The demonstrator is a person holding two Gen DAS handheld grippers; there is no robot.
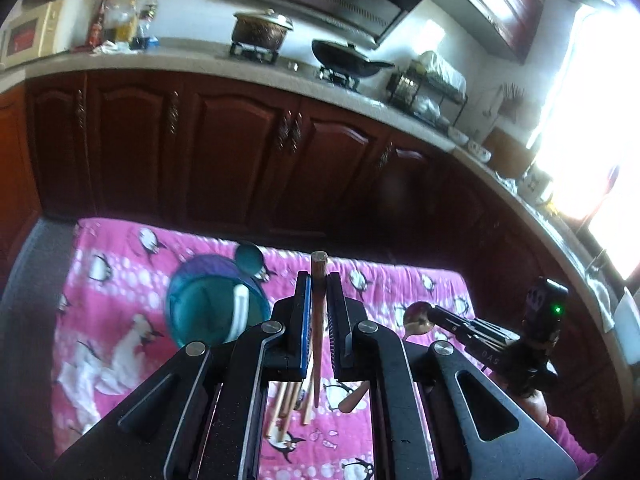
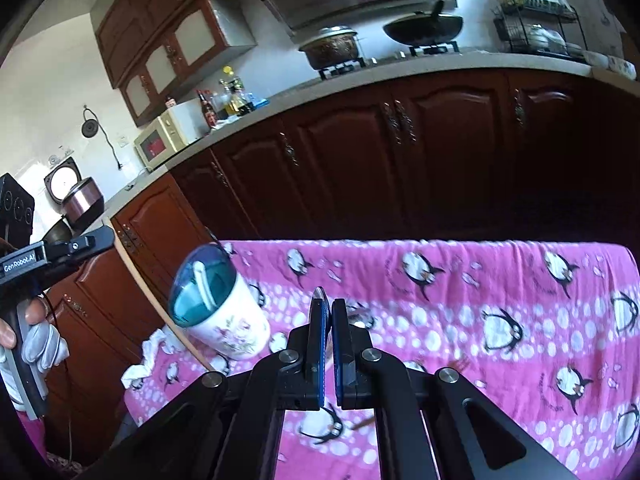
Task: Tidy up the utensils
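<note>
My left gripper (image 1: 319, 276) is shut on a brown wooden chopstick (image 1: 319, 312) that stands up between its pads, above the pink penguin cloth (image 1: 120, 280). Several loose chopsticks (image 1: 288, 408) lie on the cloth beneath it. A white floral cup (image 2: 232, 328) with a teal inside (image 1: 208, 308) holds a white spoon (image 1: 240, 308). My right gripper (image 2: 330, 304) is shut on a metal spoon (image 2: 320, 293). In the left wrist view that spoon's bowl (image 1: 418, 316) sticks out past the right gripper (image 1: 434, 312). The left gripper (image 2: 106, 236) and its chopstick (image 2: 160, 312) show at the left of the right wrist view.
A wooden handle (image 1: 352, 400) lies near the loose chopsticks. Crumpled white tissue (image 2: 144, 360) sits at the cloth's left edge. Dark red cabinets (image 1: 240, 152) stand behind the table. A pot (image 1: 260, 30), a wok (image 1: 348, 58) and a dish rack (image 1: 428, 88) sit on the counter.
</note>
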